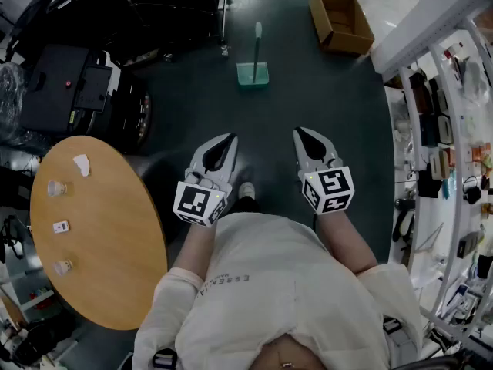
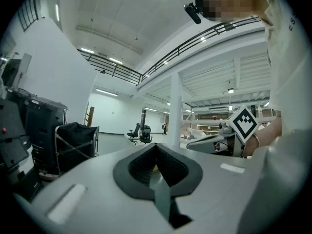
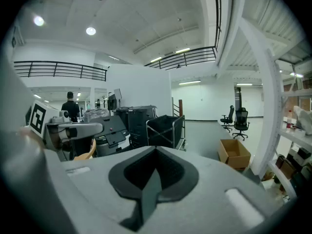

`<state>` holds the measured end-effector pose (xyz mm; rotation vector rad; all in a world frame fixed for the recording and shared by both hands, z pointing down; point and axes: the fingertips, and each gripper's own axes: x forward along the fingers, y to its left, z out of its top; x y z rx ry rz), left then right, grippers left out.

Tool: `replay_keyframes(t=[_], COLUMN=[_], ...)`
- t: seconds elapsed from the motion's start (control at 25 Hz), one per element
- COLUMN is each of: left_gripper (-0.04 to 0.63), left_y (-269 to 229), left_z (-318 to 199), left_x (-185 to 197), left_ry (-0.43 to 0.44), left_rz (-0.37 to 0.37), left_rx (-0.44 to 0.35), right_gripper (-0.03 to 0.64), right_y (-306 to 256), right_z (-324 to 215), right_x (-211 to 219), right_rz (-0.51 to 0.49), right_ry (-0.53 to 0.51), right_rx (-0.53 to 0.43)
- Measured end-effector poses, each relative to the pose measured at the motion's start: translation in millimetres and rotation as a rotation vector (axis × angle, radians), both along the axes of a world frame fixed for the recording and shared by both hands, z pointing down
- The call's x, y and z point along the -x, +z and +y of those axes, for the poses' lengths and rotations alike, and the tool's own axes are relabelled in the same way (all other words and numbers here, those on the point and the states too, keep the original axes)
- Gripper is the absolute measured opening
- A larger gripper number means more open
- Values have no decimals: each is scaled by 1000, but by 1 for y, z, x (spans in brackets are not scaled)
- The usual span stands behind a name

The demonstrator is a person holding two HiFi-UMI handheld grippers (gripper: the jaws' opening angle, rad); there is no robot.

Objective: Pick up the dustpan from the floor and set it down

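The green dustpan (image 1: 253,73) stands on the dark floor ahead of me, its pale handle upright. It is well beyond both grippers and neither touches it. My left gripper (image 1: 229,138) is held at waist height, level, its jaws shut with nothing between them. To its right at about the same height, my right gripper (image 1: 299,132) tilts slightly down, also shut and empty. The left gripper view shows its closed jaws (image 2: 156,148) and the right gripper (image 2: 219,139) beside them. The dustpan is not in either gripper view.
An open cardboard box (image 1: 341,20) sits on the floor at the far right. A round wooden table (image 1: 100,230) with small items is at my left. Black carts and machines (image 1: 85,83) stand far left. Shelving (image 1: 447,153) lines the right side.
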<state>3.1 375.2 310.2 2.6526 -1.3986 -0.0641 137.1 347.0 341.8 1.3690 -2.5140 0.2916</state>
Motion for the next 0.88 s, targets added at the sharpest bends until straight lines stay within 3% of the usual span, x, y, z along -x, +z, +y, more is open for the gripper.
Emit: replay_keyframes(t=[0.4,0.88], left_gripper=[17,17], left_y=[8,9], left_z=[-2,-58], left_x=[5,32], left_ry=[8,2], left_rz=[21,65], left_rx=[20,26], right_gripper=[-9,-8], right_y=[5,0], right_z=[1,-50], right_x=[10,9], right_rz=[25,27], right_ry=[-11,87], right_rx=[-8,-27])
